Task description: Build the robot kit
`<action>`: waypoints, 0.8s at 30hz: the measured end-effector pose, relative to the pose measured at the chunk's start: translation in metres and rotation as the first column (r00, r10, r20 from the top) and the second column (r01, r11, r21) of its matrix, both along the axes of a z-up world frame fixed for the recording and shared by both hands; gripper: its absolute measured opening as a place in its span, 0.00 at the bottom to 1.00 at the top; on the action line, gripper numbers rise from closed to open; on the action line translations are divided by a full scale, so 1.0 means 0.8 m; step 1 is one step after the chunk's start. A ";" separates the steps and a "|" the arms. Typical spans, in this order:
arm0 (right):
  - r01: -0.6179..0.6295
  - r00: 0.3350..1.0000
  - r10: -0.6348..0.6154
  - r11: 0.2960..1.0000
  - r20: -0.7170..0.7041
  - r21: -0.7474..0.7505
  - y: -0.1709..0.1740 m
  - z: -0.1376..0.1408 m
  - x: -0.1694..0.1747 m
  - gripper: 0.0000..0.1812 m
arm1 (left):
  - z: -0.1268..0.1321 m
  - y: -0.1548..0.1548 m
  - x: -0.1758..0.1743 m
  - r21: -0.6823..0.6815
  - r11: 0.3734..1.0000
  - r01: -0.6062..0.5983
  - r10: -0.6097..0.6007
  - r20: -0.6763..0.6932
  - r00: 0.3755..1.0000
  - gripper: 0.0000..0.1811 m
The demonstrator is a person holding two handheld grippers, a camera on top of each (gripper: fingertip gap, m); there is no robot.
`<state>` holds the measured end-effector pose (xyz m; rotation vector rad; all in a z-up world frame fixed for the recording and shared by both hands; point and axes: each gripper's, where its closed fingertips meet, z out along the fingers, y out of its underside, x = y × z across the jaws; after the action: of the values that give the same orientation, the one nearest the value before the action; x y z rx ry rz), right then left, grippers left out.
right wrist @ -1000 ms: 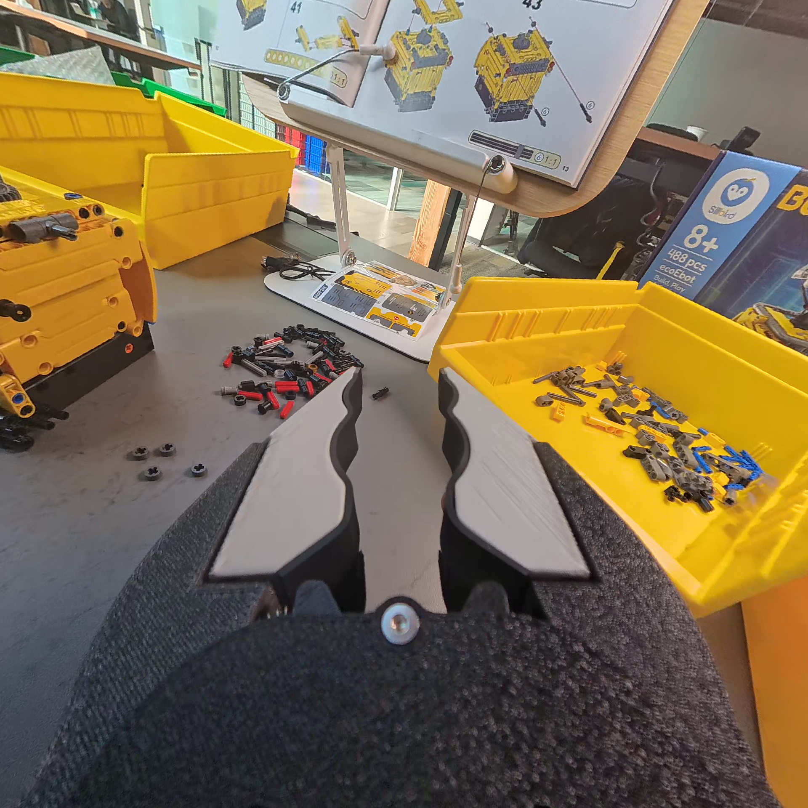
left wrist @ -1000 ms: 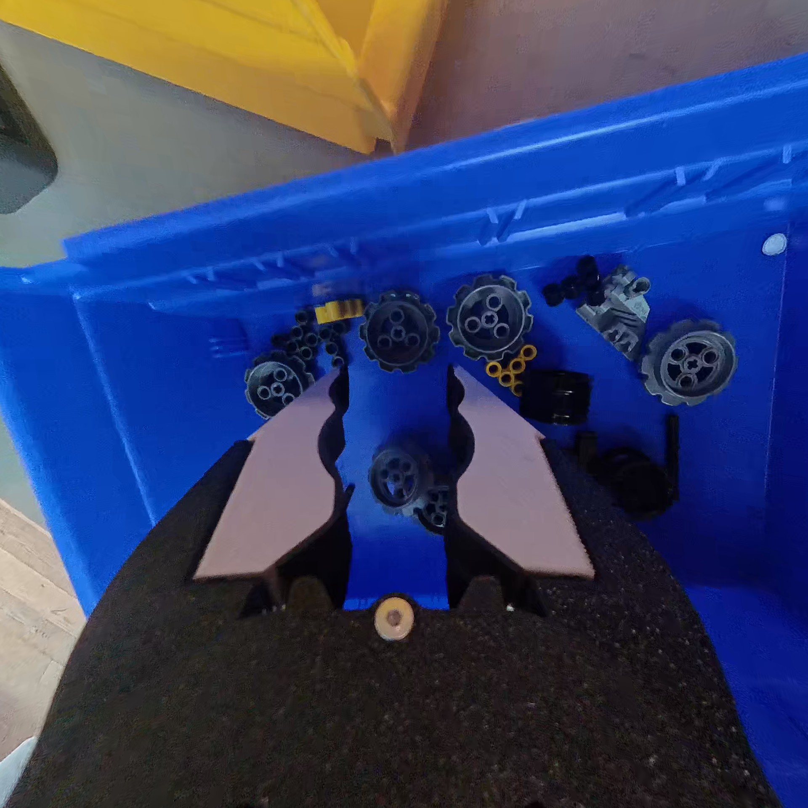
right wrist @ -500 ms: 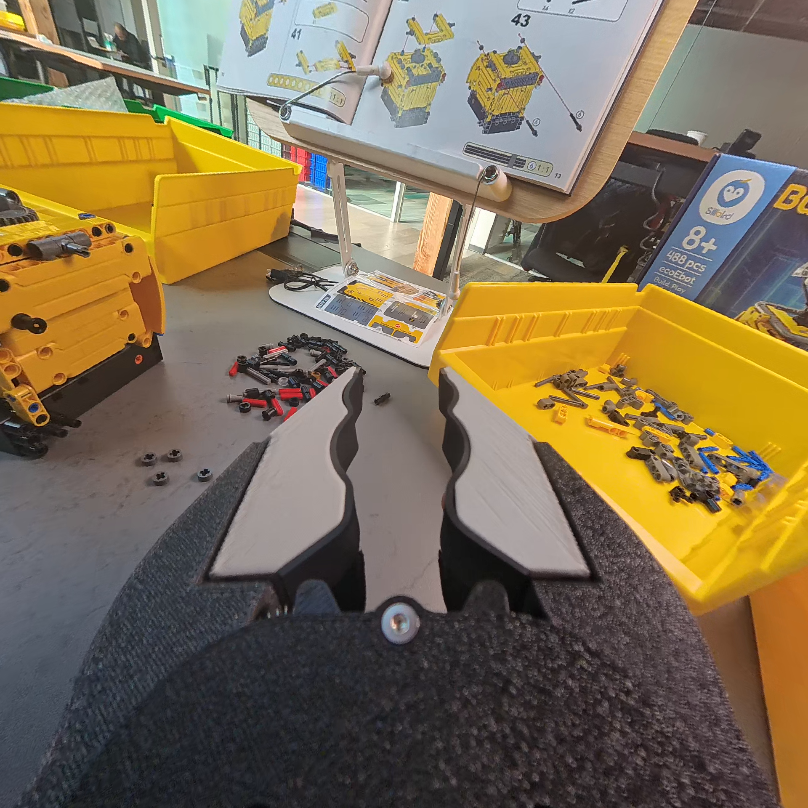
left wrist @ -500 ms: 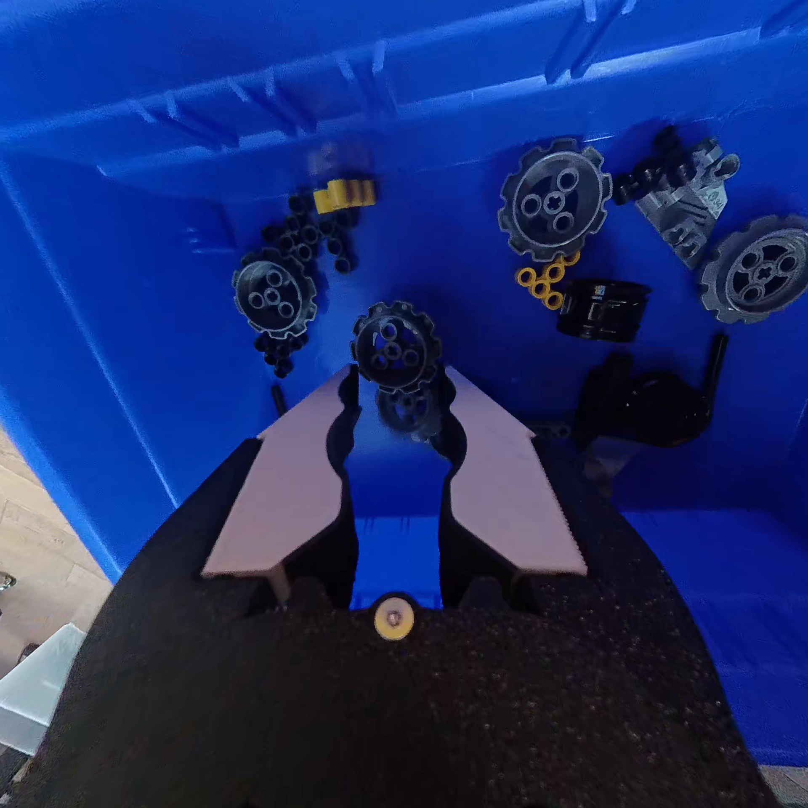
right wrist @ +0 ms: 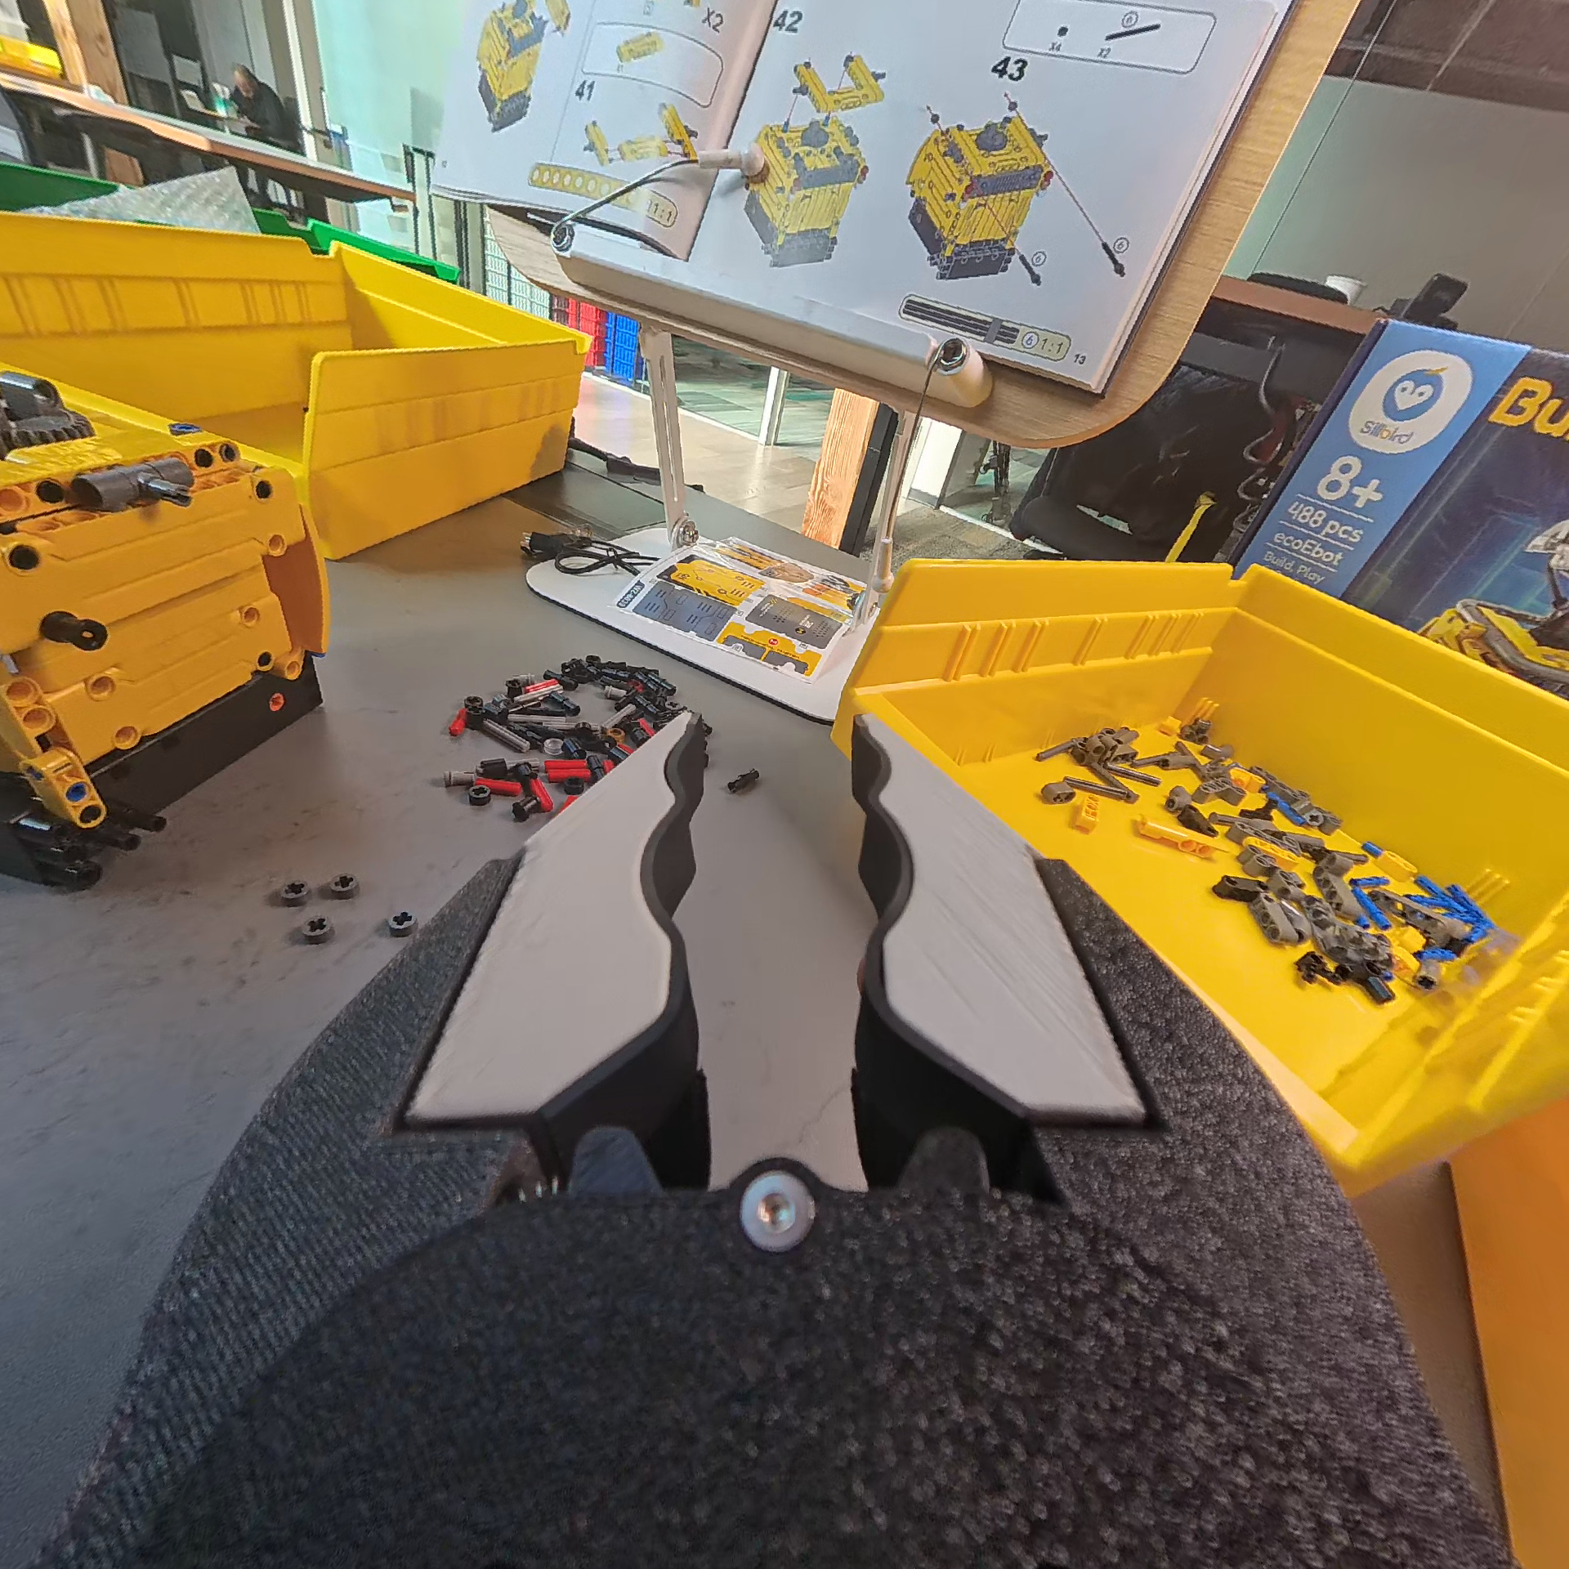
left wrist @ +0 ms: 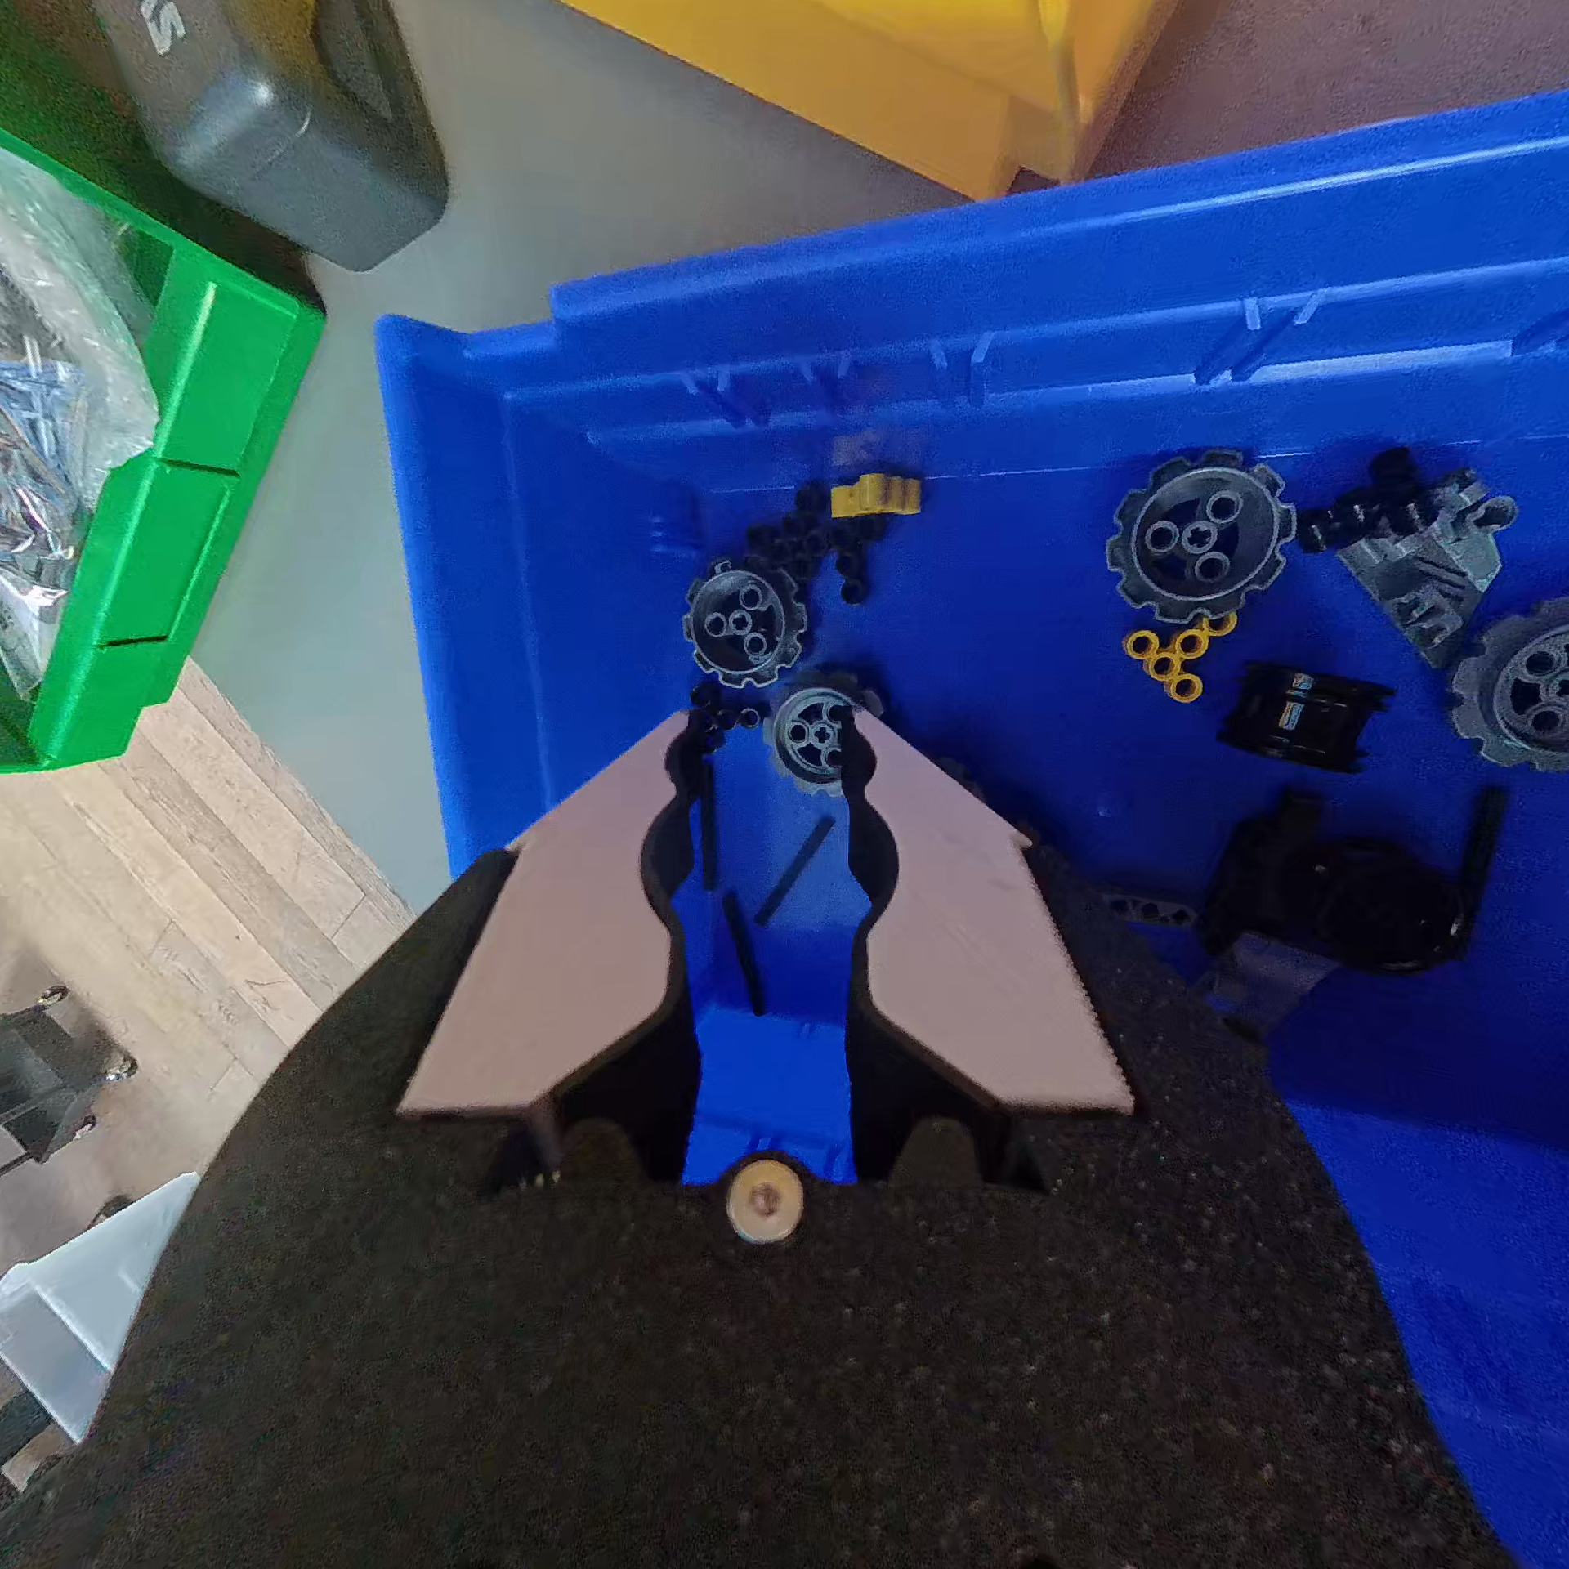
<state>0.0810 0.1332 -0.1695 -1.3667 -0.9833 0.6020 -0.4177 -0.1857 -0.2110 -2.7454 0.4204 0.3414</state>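
Observation:
In the left wrist view my left gripper (left wrist: 773, 720) hangs over the left end of a blue bin (left wrist: 934, 280), jaws apart. A small grey toothed wheel (left wrist: 806, 734) lies between the fingertips against the right finger, with a gap on its left side. A dark gear (left wrist: 745, 624), tiny black bushes and thin black axles (left wrist: 794, 870) lie close by. More gears (left wrist: 1201, 535) lie farther right. In the right wrist view my right gripper (right wrist: 777, 739) is open and empty above the grey table (right wrist: 170, 1019). A lone black pin (right wrist: 743, 779) and a pile of red and black pins (right wrist: 560, 739) lie just ahead.
A yellow bin (right wrist: 1104, 645) of grey and blue parts is at the right, a yellow model (right wrist: 144, 611) at the left. An instruction booklet on a stand (right wrist: 849, 170) is ahead. Beside the blue bin are a green bin (left wrist: 170, 475) and a grey case (left wrist: 280, 127). Across from one pair of fingers to the other is roughly 60 cm. My right tips are about 60 cm from the dark gear (left wrist: 745, 624), my left tips only 5 cm.
My left gripper dipped to the gears, its jaws narrowing a little, then pulled back up and to the left. One dark gear left its row. The right gripper has barely moved.

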 end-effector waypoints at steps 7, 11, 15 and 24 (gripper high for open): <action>-0.004 1.000 0.004 1.000 0.013 0.010 -0.002 -0.001 -0.002 0.19 | -0.033 0.035 0.019 0.005 0.997 0.075 -0.076 0.035 0.997 0.23; -0.005 1.000 0.005 1.000 0.013 0.010 -0.005 -0.001 -0.001 0.19 | -0.065 0.047 0.024 -0.080 0.991 0.111 -0.105 0.080 0.991 0.29; -0.007 1.000 0.007 1.000 -0.006 0.002 -0.005 0.001 0.002 0.19 | -0.068 0.043 0.026 -0.105 0.987 0.122 -0.105 0.153 0.983 0.22; -0.026 1.000 0.026 1.000 -0.017 -0.013 -0.006 0.002 0.003 0.19 | -0.061 -0.014 0.021 -0.246 0.963 0.112 -0.090 0.100 0.991 0.03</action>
<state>0.0830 0.1285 -0.1681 -1.3603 -0.9861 0.6400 -0.4008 -0.1972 -0.2600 -2.9554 0.6168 0.1486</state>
